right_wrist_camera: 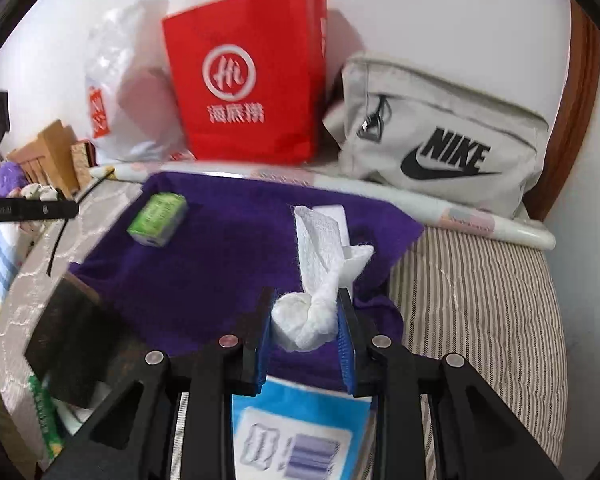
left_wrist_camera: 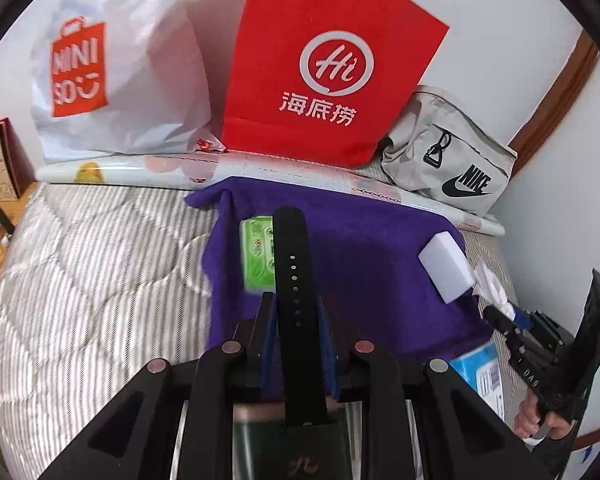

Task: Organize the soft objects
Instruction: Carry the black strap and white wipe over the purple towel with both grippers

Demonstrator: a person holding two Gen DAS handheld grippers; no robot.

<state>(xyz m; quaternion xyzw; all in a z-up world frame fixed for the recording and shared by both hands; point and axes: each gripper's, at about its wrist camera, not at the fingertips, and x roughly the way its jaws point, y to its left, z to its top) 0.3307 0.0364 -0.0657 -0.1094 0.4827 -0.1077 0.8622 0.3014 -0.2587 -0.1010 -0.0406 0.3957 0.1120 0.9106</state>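
- Left tongs (left_wrist_camera: 296, 308) clamped narrow on a black perforated strap (left_wrist_camera: 294, 280), strap upright above the purple towel (left_wrist_camera: 360, 272)
- Right tongs (right_wrist_camera: 306, 320) pinching a knotted white tissue (right_wrist_camera: 314, 280), loose end rising over the towel's near edge
- Green packet (right_wrist_camera: 158, 220) lying on the towel's left part
- White block (left_wrist_camera: 446, 266) resting on the towel's right part
- Blue tissue pack (right_wrist_camera: 300, 436) just below the right tongs, beside the towel's near edge
- Towel spread on the striped bed (left_wrist_camera: 100, 272)
- Behind the towel: red Haidilao bag (left_wrist_camera: 328, 64), white Miniso bag (left_wrist_camera: 112, 72) and grey Nike pouch (right_wrist_camera: 440, 140)
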